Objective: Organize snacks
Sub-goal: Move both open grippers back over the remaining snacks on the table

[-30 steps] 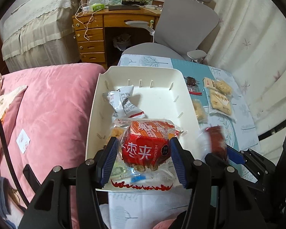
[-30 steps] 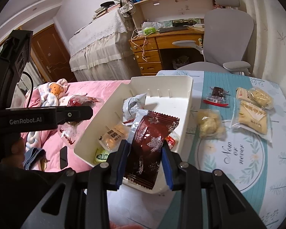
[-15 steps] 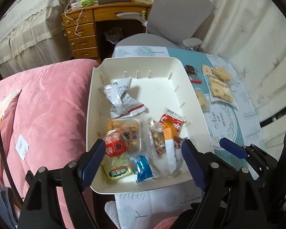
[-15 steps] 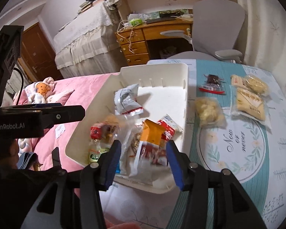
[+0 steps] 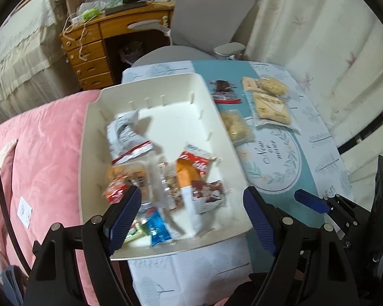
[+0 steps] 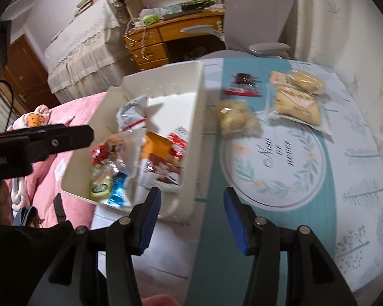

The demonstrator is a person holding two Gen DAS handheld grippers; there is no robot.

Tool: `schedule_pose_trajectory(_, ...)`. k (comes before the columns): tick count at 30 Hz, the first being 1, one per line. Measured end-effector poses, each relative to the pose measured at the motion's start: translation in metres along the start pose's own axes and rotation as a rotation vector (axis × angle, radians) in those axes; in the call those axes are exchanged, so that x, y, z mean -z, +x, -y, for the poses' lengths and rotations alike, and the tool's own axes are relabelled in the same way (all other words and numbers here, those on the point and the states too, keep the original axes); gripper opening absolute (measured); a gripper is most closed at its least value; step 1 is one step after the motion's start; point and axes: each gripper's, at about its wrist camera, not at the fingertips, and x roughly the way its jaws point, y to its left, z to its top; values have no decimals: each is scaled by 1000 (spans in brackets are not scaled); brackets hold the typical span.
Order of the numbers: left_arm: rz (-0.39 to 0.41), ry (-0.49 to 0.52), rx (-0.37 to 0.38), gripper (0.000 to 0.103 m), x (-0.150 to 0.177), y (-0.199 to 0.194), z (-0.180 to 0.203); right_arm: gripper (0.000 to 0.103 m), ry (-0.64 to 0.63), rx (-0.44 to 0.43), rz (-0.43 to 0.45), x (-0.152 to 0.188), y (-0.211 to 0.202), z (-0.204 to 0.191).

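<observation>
Left gripper hangs over the near end of the bin — jaws wide apart, nothing in them. The bin sits on the tabletop's left edge beside a pink bed, with a jumble of wrapped snacks piled in its near half; the far half holds only a white pouch. Right gripper is past the bin's right wall, over bare tabletop, jaws also spread wide and empty. Four snacks lie loose ahead and right of it: round cake, dark candy, flat biscuit pack, small bun. The cake is nearest, its long axis running roughly away from the jaws, so the right arm is better placed for it. Motion blur smears the pile in the bin; labels are unreadable and the pieces are hard to count.
</observation>
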Motion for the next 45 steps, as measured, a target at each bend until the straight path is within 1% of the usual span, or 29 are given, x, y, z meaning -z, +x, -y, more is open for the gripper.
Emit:
schedule_pose_trajectory(5,5,29,-4,81,-8,4,36,61,21,34,-18,3,-5,32)
schedule_pose_trajectory(9,-3,13,-5,81,-17,10,60,64,11,49,-37,0,-7,58)
schedule_pose_trajectory(12,-9,-6,-13,81,-24,17,77,70,-11,60,-42,-3,-10,79)
schedule_pose_trajectory(14,-24,-27,-23,81,-30,24,90,74,-25,59,-46,-6,-10,91)
schedule_pose_trajectory(22,-81,-140,-69,81,-54,58,123,80,-119,61,-57,-18,-7,139)
schedule_pose_trajectory(28,-133,-216,-113,81,-71,89,134,86,-204,68,-60,-34,4,169)
schedule_pose_trajectory(35,-186,-287,-171,81,-89,135,139,91,-325,89,-21,-63,21,189)
schedule_pose_trajectory(38,-190,-313,-200,81,-95,151,140,92,-375,84,-3,-79,29,196)
schedule_pose_trajectory(41,-189,-345,-227,81,-102,167,140,93,-399,70,13,-96,36,204)
schedule_pose_trajectory(45,-209,-399,-245,81,-104,186,136,95,-444,51,18,-117,54,216)
